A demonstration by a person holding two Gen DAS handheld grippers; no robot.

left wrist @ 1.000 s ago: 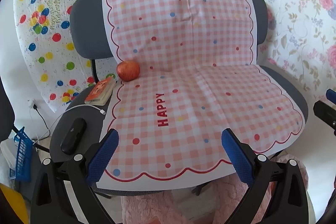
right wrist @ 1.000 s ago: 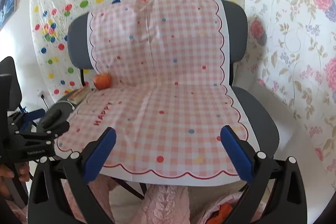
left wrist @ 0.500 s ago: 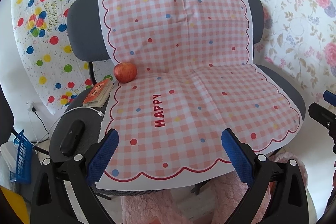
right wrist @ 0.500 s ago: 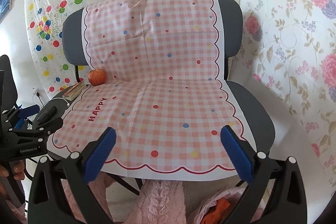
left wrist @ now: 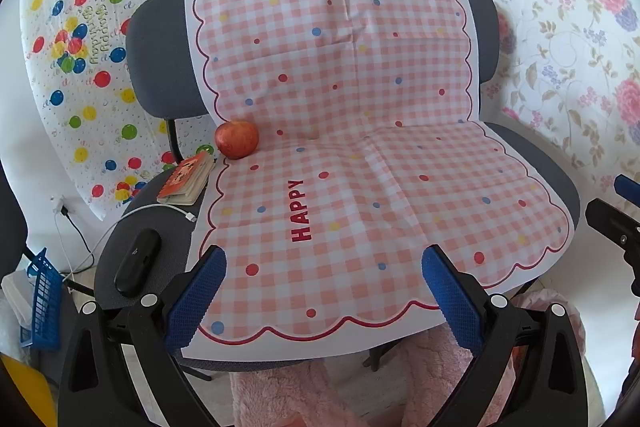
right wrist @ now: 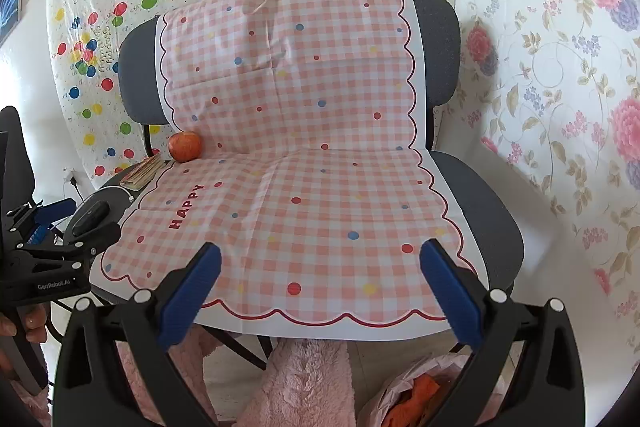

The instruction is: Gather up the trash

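Left gripper (left wrist: 323,291): jaws spread wide, nothing between the blue pads (left wrist: 196,297). I have it hovering over the front edge of the seat. Right gripper (right wrist: 320,287): likewise wide open and empty, also at the front edge, further toward the right side of the seat. From the right wrist view I see the left gripper's body at the left margin, with a hand (right wrist: 24,323) on its grip.

Under both grippers: a pink checked cloth (left wrist: 360,187) with coloured dots, a scalloped red border and the word "HAPPY", draped down the backrest and across the seat of a grey chair (left wrist: 160,59). The cloth surface itself is bare apart from an apple (left wrist: 237,139), which sits at the crease where backrest meets seat, on the cloth's left edge.

Left of the cloth, on the bare seat: a small book (left wrist: 188,179) with an orange cover just beside the apple, a white cable (left wrist: 160,209) running past it, and a black oblong case (left wrist: 138,261) nearer the front, close to the left gripper's left finger.

Task item: a crumpled plastic bag (right wrist: 420,391) with orange contents lies on the floor below the front right of the seat, beside pink fluffy fabric (right wrist: 304,379). Neither gripper touches it.
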